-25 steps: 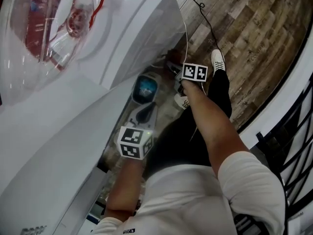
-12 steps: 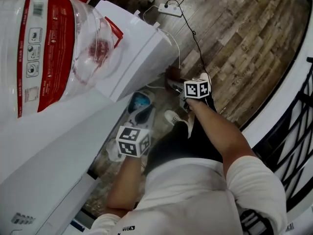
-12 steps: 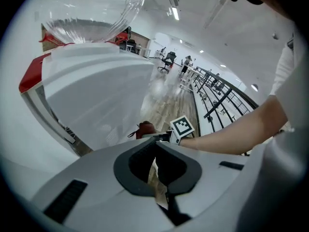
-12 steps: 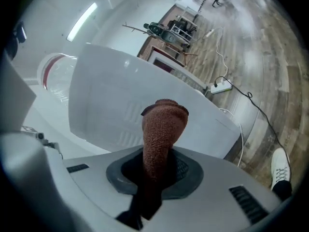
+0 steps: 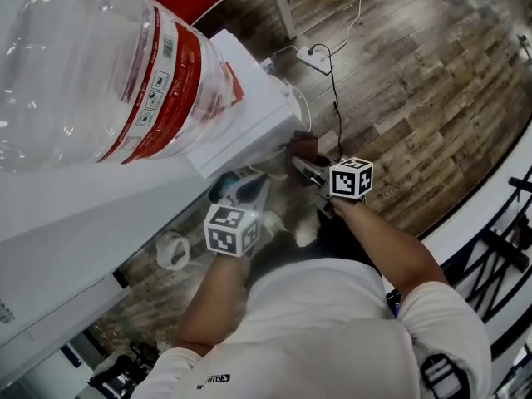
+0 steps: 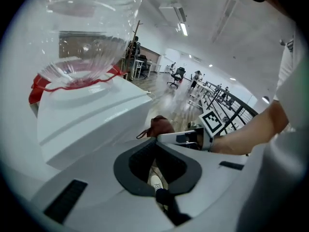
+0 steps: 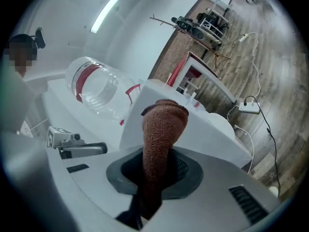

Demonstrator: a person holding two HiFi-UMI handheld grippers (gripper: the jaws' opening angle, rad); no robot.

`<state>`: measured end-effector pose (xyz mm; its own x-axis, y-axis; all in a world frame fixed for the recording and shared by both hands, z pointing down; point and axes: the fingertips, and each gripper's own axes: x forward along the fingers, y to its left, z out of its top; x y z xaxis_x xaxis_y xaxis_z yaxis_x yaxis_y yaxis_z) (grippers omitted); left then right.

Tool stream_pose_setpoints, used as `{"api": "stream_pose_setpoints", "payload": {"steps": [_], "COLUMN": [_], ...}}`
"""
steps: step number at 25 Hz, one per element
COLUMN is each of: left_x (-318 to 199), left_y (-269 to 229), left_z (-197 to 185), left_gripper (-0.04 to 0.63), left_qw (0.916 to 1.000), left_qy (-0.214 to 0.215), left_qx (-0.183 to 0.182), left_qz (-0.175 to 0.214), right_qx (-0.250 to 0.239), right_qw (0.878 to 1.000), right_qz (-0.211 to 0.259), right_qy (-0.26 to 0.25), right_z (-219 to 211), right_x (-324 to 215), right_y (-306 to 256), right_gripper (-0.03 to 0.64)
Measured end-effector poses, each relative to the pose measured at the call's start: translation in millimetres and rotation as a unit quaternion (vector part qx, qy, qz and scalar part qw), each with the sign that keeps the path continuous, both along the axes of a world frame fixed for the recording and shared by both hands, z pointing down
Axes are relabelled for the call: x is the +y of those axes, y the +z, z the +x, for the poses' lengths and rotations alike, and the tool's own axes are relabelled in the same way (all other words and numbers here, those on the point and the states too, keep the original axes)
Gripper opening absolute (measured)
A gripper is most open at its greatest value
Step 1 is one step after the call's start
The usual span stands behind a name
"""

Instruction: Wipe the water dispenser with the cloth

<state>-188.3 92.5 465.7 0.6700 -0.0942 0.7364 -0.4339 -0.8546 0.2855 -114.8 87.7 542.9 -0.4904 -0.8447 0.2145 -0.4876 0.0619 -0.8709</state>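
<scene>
Wood-plank flooring [image 5: 416,73] is seen across the far and right parts of the head view, with a white power strip [image 5: 313,56] and its thin cables laid on it, and a black railing [image 5: 499,248] is seen at the right edge. A white water dispenser [image 5: 249,115] is placed at the left, and a large clear bottle [image 5: 91,65] with a red label is seated on its top (its neck is set down into a red collar, as shown in the left gripper view). The right gripper [image 5: 301,163] is held at the dispenser's near right corner, and its jaws are clamped on a brown knitted cloth [image 5: 306,150]. In the right gripper view the cloth is seen pinched between the dark pads, its free end standing up in front of the dispenser's white side wall. The cloth is brought right up to that wall, though actual contact cannot be settled from any view. The left gripper [image 5: 241,191] is held just to the left of the right one, beside the dispenser's lower side. Its jaws are drawn close together with only a narrow slit left between them, and nothing is gripped; a white shoe and the floor are glimpsed through the slit. A white ring-shaped item [image 5: 172,250] is seen on the floor near the dispenser's base, left of the person's arms.
</scene>
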Motion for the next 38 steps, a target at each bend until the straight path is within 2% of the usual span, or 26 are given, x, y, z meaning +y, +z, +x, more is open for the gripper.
{"api": "stream_pose_setpoints", "payload": {"steps": [6, 9, 16, 21, 25, 29, 33, 38], "left_x": [-16.0, -14.3, 7.1, 15.2, 33.2, 61.8, 59.3, 49.1], "left_y": [-32.7, -49.1, -101.8, -118.2, -112.9, -117.0, -124.8, -131.7], "left_z": [2.9, -2.9, -17.0, -29.5, -43.6, -34.8, -20.5, -8.8], "left_gripper": [-0.011, -0.011, -0.011, -0.011, -0.011, -0.011, -0.011, -0.011], "left_qw": [0.9958, 0.9949, 0.9903, 0.9874, 0.9889, 0.9870, 0.9847, 0.9812], "left_qy": [-0.077, -0.081, -0.078, -0.068, -0.060, -0.057, -0.063, -0.093], "left_qx": [0.050, 0.059, 0.112, 0.140, 0.129, 0.148, 0.159, 0.160], "left_qz": [-0.004, 0.004, 0.028, 0.026, 0.042, 0.028, 0.036, 0.056], "right_qx": [0.000, 0.016, 0.054, 0.079, 0.083, 0.116, 0.125, 0.129], "right_qw": [0.998, 0.996, 0.990, 0.989, 0.989, 0.984, 0.982, 0.979], "right_qz": [0.043, 0.074, 0.121, 0.124, 0.122, 0.132, 0.137, 0.142], "right_qy": [-0.037, -0.052, -0.057, -0.027, -0.012, -0.036, -0.045, -0.070], "right_z": [-0.2, -5.4, -11.9, -16.6, -25.0, -27.4, -18.5, 6.0], "right_x": [-10.0, -8.3, 28.6, 47.1, 68.6, 92.9, 89.0, 84.0], "right_y": [-79.9, -125.7, -204.0, -225.5, -231.7, -245.0, -248.1, -245.0], "right_gripper": [0.058, 0.058, 0.058, 0.058, 0.058, 0.058, 0.058, 0.058]}}
